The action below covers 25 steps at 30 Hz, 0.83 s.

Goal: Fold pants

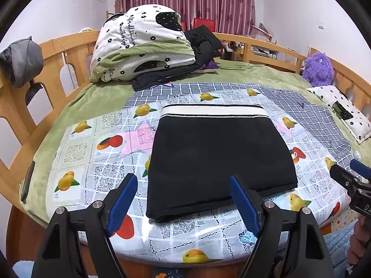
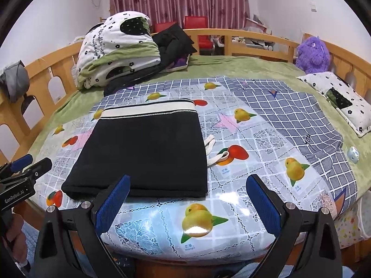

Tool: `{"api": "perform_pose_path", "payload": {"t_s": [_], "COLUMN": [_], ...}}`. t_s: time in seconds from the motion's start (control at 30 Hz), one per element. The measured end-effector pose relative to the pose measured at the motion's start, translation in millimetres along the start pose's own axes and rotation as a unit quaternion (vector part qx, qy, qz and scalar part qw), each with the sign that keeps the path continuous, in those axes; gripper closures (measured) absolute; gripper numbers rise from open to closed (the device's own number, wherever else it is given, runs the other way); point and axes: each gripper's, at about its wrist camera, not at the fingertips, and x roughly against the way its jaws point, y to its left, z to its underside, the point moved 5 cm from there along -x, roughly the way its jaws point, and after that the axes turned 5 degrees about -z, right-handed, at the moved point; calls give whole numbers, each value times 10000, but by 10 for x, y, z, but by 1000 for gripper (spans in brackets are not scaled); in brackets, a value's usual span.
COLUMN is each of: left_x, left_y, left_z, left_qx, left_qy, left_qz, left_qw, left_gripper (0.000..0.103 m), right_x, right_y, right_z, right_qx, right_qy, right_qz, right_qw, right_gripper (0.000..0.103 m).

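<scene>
The black pants (image 1: 215, 157) lie folded into a flat rectangle on the fruit-print plastic cover (image 1: 92, 153), with the white waistband (image 1: 213, 110) at the far edge. They also show in the right wrist view (image 2: 148, 150), with white drawstrings (image 2: 216, 156) sticking out at their right side. My left gripper (image 1: 185, 199) is open and empty, just in front of the near folded edge. My right gripper (image 2: 190, 199) is open and empty, in front of the pants' near right corner. The right gripper also shows at the left wrist view's right edge (image 1: 350, 176).
A folded quilt (image 1: 143, 44) and dark clothes (image 1: 204, 44) sit at the far left of the bed. A purple plush toy (image 2: 313, 54) and a pillow (image 2: 343, 102) lie at the right. A wooden rail (image 1: 58, 69) surrounds the bed. A small round gadget (image 2: 353, 154) lies at right.
</scene>
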Motion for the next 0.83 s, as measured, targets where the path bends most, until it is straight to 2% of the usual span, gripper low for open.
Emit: {"api": "perform_pose_path", "payload": {"t_s": [0.7, 0.83], "left_x": [41, 100], "left_y": [15, 37], "left_z": [-13, -30], "left_qx": [59, 119], "left_qy": [-93, -230], "left_qz": [47, 162], "left_qw": [9999, 9995], "left_gripper": [22, 22], "right_x": [33, 33], "right_y": [38, 38], "right_z": [-12, -3], "right_qx": [44, 73], "right_qy": [-84, -80], "right_qz": [-27, -9], "right_qw": [10000, 9999], "right_gripper": [4, 4]}}
